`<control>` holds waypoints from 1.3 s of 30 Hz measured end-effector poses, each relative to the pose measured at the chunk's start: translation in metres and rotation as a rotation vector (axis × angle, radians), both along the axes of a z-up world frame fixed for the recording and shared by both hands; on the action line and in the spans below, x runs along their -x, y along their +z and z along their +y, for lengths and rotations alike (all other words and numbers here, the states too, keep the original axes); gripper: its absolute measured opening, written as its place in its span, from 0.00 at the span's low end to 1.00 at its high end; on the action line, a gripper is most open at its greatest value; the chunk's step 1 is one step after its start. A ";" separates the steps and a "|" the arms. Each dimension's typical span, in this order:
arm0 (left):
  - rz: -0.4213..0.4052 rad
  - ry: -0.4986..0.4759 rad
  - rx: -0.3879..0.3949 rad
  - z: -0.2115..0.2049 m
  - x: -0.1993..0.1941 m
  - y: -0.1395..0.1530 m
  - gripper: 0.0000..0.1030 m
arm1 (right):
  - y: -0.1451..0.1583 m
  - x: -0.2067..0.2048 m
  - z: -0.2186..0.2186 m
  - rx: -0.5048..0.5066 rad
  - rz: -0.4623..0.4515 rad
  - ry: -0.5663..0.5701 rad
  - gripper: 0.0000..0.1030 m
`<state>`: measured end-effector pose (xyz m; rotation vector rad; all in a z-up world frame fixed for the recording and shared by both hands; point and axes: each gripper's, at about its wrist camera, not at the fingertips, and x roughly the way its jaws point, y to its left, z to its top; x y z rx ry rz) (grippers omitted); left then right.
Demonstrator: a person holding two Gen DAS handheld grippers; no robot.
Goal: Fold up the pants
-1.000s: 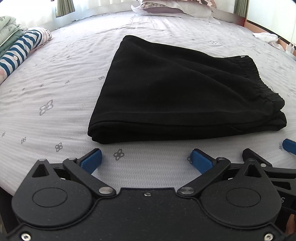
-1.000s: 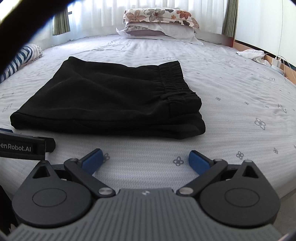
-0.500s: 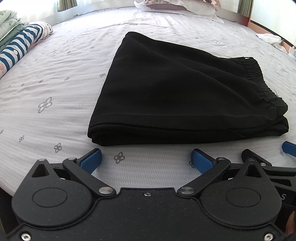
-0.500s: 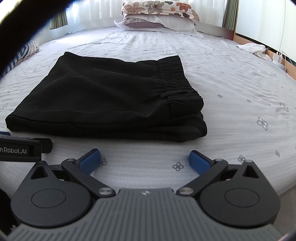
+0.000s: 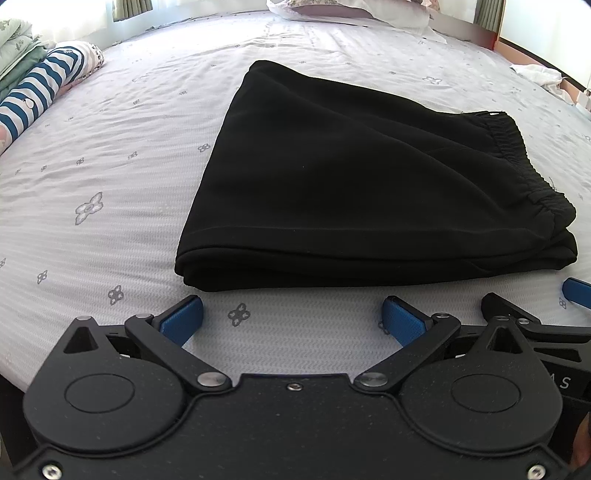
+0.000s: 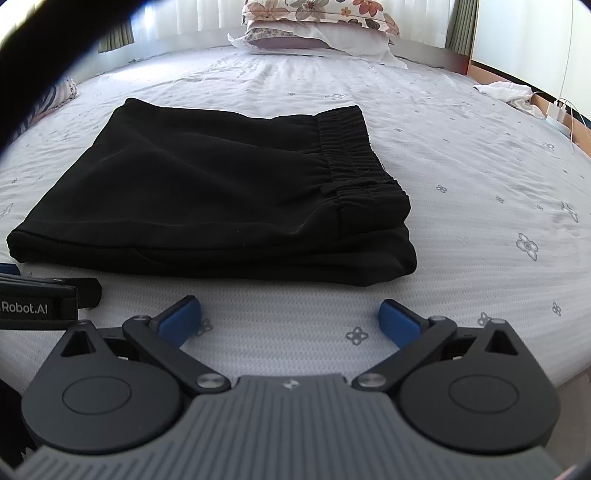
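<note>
Pants (image 5: 351, 184) of soft black cloth lie folded into a flat, layered rectangle in the middle of a bed (image 5: 110, 155) with a pale flower-print sheet. The gathered elastic waistband (image 6: 354, 158) sits on top along the right side, and the stacked edges face the cameras. The cloth looks light and limp, likely to sag and slide apart if lifted by one layer, so a good hold would pinch all layers together at the near corners. The left gripper (image 5: 291, 319) hovers just short of the near edge, jaws wide apart, holding and touching nothing. The right gripper (image 6: 290, 317) hovers beside it, nearer the waistband corner, jaws equally wide and empty. Pillows (image 6: 317, 26) lie at the far end.
</note>
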<state>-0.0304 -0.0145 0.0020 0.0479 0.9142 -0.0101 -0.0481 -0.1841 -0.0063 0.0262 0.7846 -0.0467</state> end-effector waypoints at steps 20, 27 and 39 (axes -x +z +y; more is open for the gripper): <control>0.007 0.002 0.003 0.001 -0.002 -0.001 1.00 | -0.001 -0.003 0.003 0.003 -0.006 -0.002 1.00; 0.006 0.002 0.003 0.001 -0.002 -0.001 1.00 | -0.001 -0.002 0.003 0.003 -0.005 -0.001 1.00; 0.007 0.002 0.003 0.001 -0.002 -0.001 1.00 | -0.001 -0.002 0.003 0.003 -0.006 -0.002 1.00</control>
